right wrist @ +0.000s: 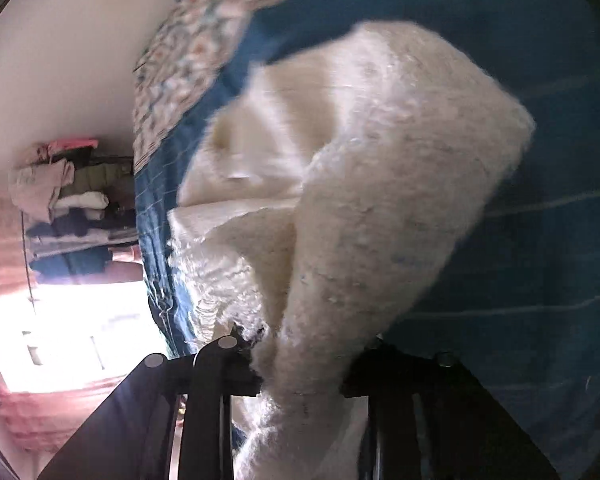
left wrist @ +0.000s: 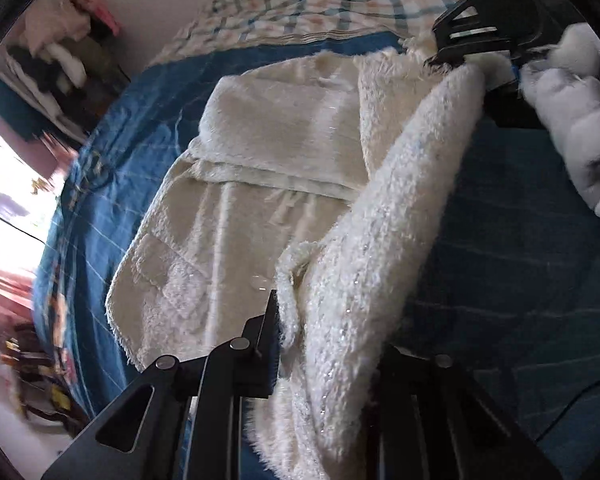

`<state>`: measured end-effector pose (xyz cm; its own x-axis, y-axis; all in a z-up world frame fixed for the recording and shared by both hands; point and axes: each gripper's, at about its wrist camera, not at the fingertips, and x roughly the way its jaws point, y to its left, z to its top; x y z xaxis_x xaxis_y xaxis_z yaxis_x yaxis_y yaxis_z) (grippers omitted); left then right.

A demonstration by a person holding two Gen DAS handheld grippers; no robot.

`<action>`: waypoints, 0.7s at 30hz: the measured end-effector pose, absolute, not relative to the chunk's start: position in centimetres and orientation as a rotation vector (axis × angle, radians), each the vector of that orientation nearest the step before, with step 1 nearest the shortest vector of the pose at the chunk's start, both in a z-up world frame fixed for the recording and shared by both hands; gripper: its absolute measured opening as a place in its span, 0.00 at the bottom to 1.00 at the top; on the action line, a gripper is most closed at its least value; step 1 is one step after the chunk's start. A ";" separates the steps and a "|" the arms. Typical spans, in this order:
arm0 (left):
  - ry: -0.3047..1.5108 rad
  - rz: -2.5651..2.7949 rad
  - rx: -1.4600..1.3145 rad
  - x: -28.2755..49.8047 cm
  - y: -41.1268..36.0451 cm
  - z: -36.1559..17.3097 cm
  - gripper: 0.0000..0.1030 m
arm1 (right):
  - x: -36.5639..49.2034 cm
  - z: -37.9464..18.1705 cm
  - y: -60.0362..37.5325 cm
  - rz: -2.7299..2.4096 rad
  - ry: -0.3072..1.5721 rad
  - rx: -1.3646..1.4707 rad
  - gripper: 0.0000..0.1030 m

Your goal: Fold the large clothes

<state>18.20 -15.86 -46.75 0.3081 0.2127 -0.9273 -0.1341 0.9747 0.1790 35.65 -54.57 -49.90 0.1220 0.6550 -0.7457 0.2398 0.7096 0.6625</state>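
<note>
A large cream fluffy garment [left wrist: 268, 152] lies on a blue bedspread [left wrist: 140, 120]. My left gripper [left wrist: 332, 344] is shut on one edge of the garment and holds it raised. My right gripper [left wrist: 476, 40] shows at the top right of the left wrist view, shut on the far end of the same lifted edge. In the right wrist view the right gripper [right wrist: 304, 364] is shut on the garment [right wrist: 380, 200], which hangs stretched in front of the camera and hides the fingertips.
A checked quilt [left wrist: 320, 8] lies along the far side of the bed by a white wall. Stacked clothes on shelves [right wrist: 68, 208] stand to the left. A gloved hand [left wrist: 572, 120] holds the right gripper. A bright window lies low left.
</note>
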 end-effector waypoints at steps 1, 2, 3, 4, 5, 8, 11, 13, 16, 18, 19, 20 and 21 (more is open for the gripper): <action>1.241 0.218 0.046 18.4 -14.4 -46.2 0.17 | 35.8 -48.4 -53.2 0.348 1.454 0.748 0.25; 1.249 0.213 0.009 18.9 -12.2 -45.5 0.17 | 35.2 -46.4 -51.9 0.344 1.456 0.716 0.25; 1.253 0.208 -0.018 19.2 -10.6 -45.1 0.17 | 35.7 -45.8 -49.5 0.335 1.459 0.688 0.25; 1.256 0.208 -0.037 19.6 -9.1 -44.8 0.17 | 37.0 -45.5 -45.8 0.327 1.461 0.661 0.25; 1.263 0.217 -0.071 20.4 -6.5 -44.6 0.17 | 37.6 -44.8 -44.1 0.323 1.469 0.633 0.25; 1.283 0.239 -0.132 21.9 -1.4 -45.4 0.18 | 41.7 -45.4 -35.0 0.314 1.492 0.558 0.25; 1.330 0.256 -0.215 23.1 5.1 -48.1 0.22 | 44.5 -47.8 -26.8 0.293 1.550 0.438 0.25; 1.378 0.257 -0.307 23.0 8.9 -50.3 0.23 | 46.0 -50.6 -22.3 0.287 1.614 0.393 0.36; 1.409 0.273 -0.491 21.4 14.4 -52.1 0.23 | 46.3 -52.2 -19.0 0.337 1.639 0.356 0.65; 1.383 0.258 -0.583 20.1 16.6 -52.2 0.34 | 46.3 -51.4 -18.4 0.414 1.606 0.394 0.70; 1.382 0.258 -0.603 19.6 17.2 -52.2 0.42 | 46.1 -51.0 -19.2 0.446 1.593 0.430 0.70; 1.378 0.279 -0.607 19.0 17.8 -52.2 0.45 | 46.0 -50.5 -20.4 0.459 1.577 0.479 0.70; 1.370 0.287 -0.608 18.6 17.9 -52.1 0.46 | 45.9 -50.1 -21.8 0.459 1.562 0.521 0.70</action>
<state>18.62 17.87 -52.10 0.1959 -0.1539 -0.9685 -0.5298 0.8145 -0.2366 45.91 -21.75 -50.13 -0.0322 0.5833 -0.8116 0.0509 0.8120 0.5815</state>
